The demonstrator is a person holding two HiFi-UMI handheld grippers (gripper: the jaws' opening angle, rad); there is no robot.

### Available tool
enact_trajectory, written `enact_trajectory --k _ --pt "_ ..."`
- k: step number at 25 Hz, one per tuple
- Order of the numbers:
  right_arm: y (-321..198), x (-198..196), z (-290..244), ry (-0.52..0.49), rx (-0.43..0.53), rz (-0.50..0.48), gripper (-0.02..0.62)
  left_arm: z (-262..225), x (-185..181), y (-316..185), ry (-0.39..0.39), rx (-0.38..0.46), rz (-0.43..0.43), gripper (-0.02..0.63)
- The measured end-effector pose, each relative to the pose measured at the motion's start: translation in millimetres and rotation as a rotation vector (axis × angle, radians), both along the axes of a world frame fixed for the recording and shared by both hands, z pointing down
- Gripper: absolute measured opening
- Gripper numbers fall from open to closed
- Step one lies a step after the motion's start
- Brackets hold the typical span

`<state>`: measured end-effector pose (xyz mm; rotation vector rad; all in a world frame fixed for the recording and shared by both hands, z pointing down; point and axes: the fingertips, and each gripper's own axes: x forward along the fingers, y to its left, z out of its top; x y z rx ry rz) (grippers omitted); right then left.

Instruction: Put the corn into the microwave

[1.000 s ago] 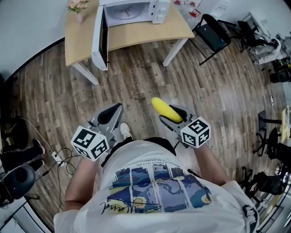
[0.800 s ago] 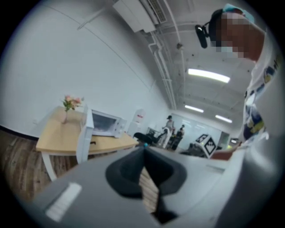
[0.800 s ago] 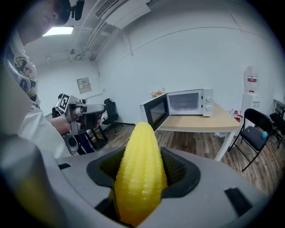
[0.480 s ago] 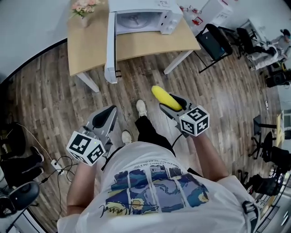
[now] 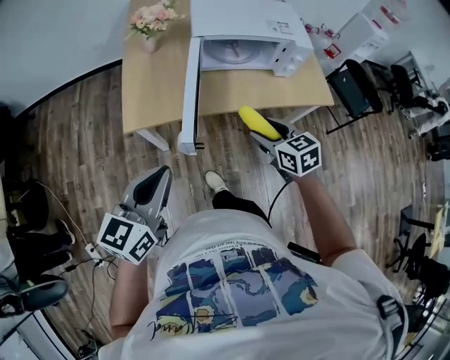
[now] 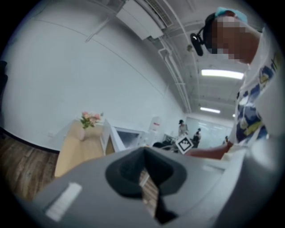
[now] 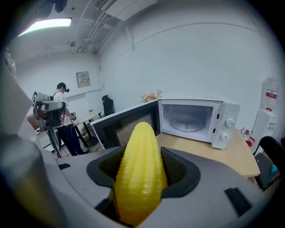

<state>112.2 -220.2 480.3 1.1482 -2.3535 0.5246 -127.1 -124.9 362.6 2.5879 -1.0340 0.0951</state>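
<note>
Saw wooden table (image 5: 151,91) carrying white microwave (image 5: 246,31), door (image 5: 190,98) swung open. Had right gripper (image 5: 264,128) clamped on yellow corn (image 5: 258,123) near the table's front edge, outside the microwave. Kept left gripper (image 5: 159,174) jaws together, empty, over floor (image 5: 77,140).

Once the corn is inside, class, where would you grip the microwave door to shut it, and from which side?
Take the door by its free near edge, farthest from the hinge on the microwave. It stands wide open, jutting past the table toward you, so come from its left with the left gripper; the right gripper holds the corn.
</note>
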Motion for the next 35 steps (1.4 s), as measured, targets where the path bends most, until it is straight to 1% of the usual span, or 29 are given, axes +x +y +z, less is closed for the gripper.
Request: enact_trajectory --k 6,10,19,27,31,35 --pt "-99.2 6.1 14.5 0.040 0.002 -0.057 0.249 -8.0 -1.3 -48.7 -0.013 -0.010 -0.096 0.006" --pt "-157.8 6.5 35.3 0.068 0.000 -0.088 0.249 -6.0 2.9 -73.7 -0.027 -0.025 -0.150 0.006" --pt "-269.7 7.7 85.2 0.159 0.011 -0.094 0.249 -3.3 5.0 -115.0 -0.066 -0.046 -0.275 0.006" --pt "-338.7 -5.0 118.9 0.212 0.017 -0.089 0.249 1.2 -13.2 -120.2 -0.098 -0.085 -0.404 0.006" --pt "-359.7 -15.7 128.4 0.223 0.014 -0.092 0.249 5.7 -23.9 -114.0 -0.098 -0.113 -0.461 0.006" --pt "-374.5 -26.7 134.1 0.223 0.012 -0.089 0.249 8.5 -30.8 -110.6 -0.102 -0.131 -0.495 0.006"
